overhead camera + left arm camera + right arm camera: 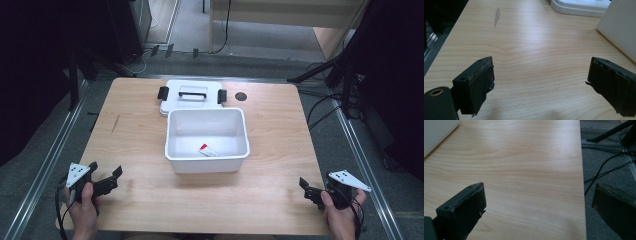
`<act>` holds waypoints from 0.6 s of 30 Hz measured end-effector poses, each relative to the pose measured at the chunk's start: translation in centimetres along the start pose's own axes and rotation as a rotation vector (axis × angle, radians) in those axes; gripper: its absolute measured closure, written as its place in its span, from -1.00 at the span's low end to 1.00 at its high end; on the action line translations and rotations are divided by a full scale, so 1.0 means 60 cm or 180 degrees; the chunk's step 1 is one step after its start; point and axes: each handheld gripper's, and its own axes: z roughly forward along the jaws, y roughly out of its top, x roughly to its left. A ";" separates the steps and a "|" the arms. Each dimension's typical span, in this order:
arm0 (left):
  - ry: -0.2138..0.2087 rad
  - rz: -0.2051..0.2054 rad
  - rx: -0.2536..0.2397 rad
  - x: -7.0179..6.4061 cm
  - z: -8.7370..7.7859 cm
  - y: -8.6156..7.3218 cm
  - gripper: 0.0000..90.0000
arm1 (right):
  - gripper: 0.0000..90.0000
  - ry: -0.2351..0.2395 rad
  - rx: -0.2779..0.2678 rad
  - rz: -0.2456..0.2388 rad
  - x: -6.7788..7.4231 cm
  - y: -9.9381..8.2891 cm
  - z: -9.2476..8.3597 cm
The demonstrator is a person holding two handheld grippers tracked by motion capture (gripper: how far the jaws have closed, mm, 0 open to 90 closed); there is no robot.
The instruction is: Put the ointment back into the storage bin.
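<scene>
— Both grippers sit at the near corners of the table (140,200), nothing in either. The left gripper (106,173) has its jaws spread wide over bare wood, and the right gripper (303,186) is the same, jaws wide apart, one of them hanging out past the table's right edge.

— And the thing they'd go for?

— My guess is the small tube (208,150), white with a red end. It lies flat on the floor of the white bin (207,170), toward the near wall, right of centre. The bin stands mid-table, and its lid (191,92) lies behind it, touching the far rim or just beside it; I can't tell which.

— What worries you?

— The tube lies flat against the bottom. Coming straight down with jaws astride it, a jaw could scrape the plastic and skid the tube away instead of closing on it. It's also close to the near wall, so a gripper leaning in from this side may knock the rim and shove the light, nearly empty bin back into the lid.

— Anything else?

— The cables trailing off the grippers could snag on the table's edge.
</scene>
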 end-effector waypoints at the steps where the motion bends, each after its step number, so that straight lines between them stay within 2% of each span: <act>1: 0.0001 -0.0001 -0.0001 0.000 0.000 0.000 -0.83 | -1.00 0.0005 0.0001 0.0015 -0.001 -0.003 0.000; 7: -0.0003 0.0004 -0.0003 0.000 0.000 0.000 -0.83 | -1.00 -0.0018 0.0013 0.0107 -0.011 -0.028 0.000; 13: -0.0001 0.0003 -0.0005 0.000 0.000 0.000 -0.83 | -1.00 -0.0010 -0.0090 0.0197 -0.014 -0.035 -0.007; 18: -0.0004 0.0013 0.0008 0.000 0.000 0.000 -0.83 | -1.00 0.0003 -0.0071 0.0232 -0.017 -0.035 -0.006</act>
